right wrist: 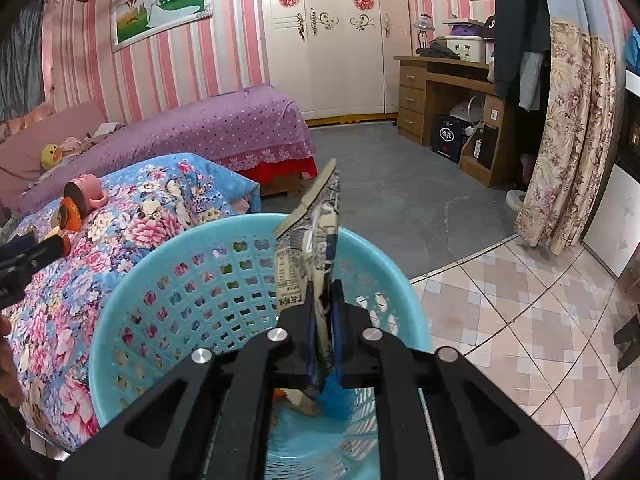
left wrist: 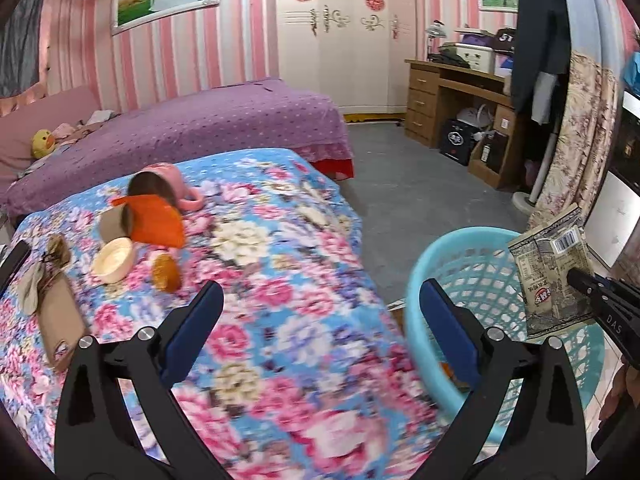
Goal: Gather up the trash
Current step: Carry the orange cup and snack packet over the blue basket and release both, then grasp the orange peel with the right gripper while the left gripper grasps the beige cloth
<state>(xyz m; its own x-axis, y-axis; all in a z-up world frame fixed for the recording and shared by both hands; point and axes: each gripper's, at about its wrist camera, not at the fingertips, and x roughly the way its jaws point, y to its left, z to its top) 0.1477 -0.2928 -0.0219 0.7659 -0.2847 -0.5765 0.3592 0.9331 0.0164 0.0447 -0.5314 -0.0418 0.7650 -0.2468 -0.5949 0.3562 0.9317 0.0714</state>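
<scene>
1. A bedroom with pink striped walls, a white wardrobe (right wrist: 332, 36) and a wooden desk (right wrist: 444, 92); the work surface is a flowered blanket (left wrist: 260, 280) over a bed, with a blue basket (right wrist: 168, 276) on the floor beside it.
2. The right gripper (right wrist: 322, 320) is clenched on a printed snack wrapper (right wrist: 316, 232), which stands up between the jaws, directly above the basket's mouth.
3. The left gripper (left wrist: 320, 308) is spread wide and empty, with blanket below its jaws and the basket rim at its right jaw.
4. Ahead of the left jaws lie an orange bag (left wrist: 156, 220), a pink mug (left wrist: 164, 184), a small bowl (left wrist: 114, 260) and other scraps, blurred.
5. To drop well, lower the wrapper inside the rim before releasing, probably, so it cannot flutter out.
</scene>
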